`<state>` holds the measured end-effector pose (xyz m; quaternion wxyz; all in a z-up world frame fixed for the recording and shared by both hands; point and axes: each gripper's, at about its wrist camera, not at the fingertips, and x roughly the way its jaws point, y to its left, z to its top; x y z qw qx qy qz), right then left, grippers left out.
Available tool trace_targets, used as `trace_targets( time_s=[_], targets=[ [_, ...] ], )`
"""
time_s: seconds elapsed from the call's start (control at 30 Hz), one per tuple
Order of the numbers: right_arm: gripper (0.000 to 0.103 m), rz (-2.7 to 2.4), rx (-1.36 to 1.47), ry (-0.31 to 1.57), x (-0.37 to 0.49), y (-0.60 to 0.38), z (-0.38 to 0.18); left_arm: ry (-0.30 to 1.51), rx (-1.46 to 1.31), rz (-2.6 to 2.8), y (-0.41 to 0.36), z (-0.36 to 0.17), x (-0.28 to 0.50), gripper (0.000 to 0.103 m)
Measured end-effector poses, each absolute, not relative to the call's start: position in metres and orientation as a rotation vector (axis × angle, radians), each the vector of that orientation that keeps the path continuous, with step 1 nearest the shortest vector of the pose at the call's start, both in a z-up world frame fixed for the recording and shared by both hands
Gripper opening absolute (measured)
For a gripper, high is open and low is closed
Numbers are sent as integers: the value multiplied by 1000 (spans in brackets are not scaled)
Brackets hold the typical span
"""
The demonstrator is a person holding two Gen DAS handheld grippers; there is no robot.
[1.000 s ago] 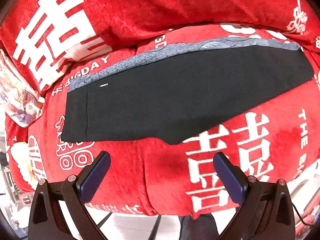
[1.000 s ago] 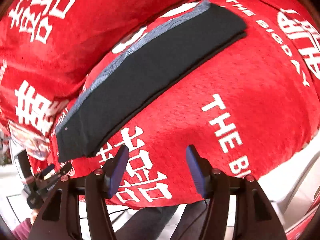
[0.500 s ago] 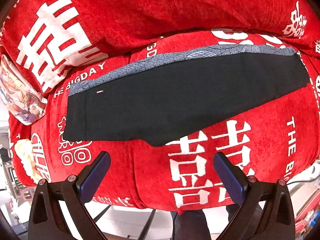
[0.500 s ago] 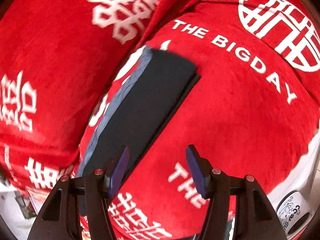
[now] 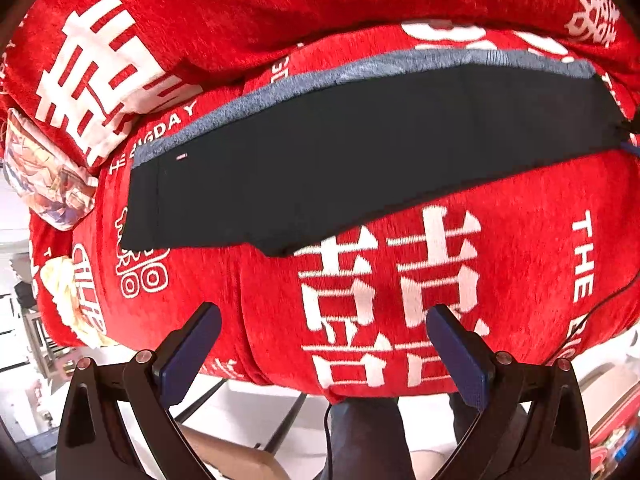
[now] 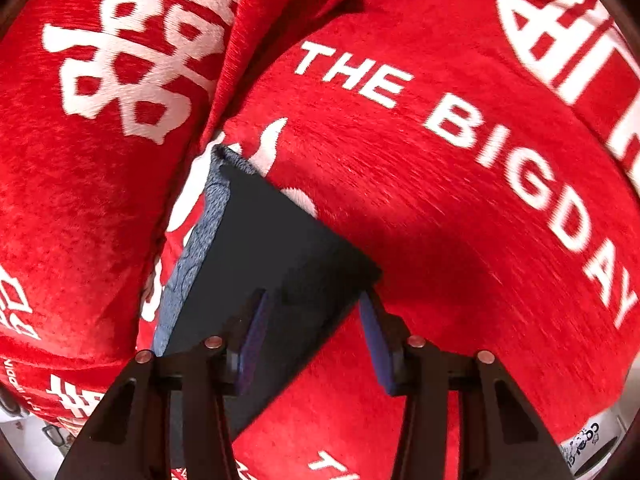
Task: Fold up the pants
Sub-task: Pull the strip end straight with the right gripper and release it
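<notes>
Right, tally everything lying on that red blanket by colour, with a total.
Black with a grey edge: 1, the pants, folded lengthwise.
Pale and multicoloured: 1, a printed cushion at the blanket's left edge.
Total: 2.
The blanket itself is red with white lettering and is not counted.

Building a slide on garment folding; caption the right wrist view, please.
Right gripper, jaws closing, straddles the hem corner of dark pants on a red blanket.

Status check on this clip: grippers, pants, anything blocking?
Left gripper open, clear of the pants. Right gripper has been closing, jaws straddling the leg-end corner, pads not yet pressing. Pants flat on red blanket. Nothing blocking.
</notes>
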<state>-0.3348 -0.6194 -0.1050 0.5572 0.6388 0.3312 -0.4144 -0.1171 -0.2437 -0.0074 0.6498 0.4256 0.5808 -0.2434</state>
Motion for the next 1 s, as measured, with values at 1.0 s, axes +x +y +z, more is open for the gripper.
trace_targets(
  time_s=[1.0],
  targets=[
    [32, -929, 1198, 1012, -315, -633, -82, 1315, 950, -622, -307, -29, -136, 103]
  ],
)
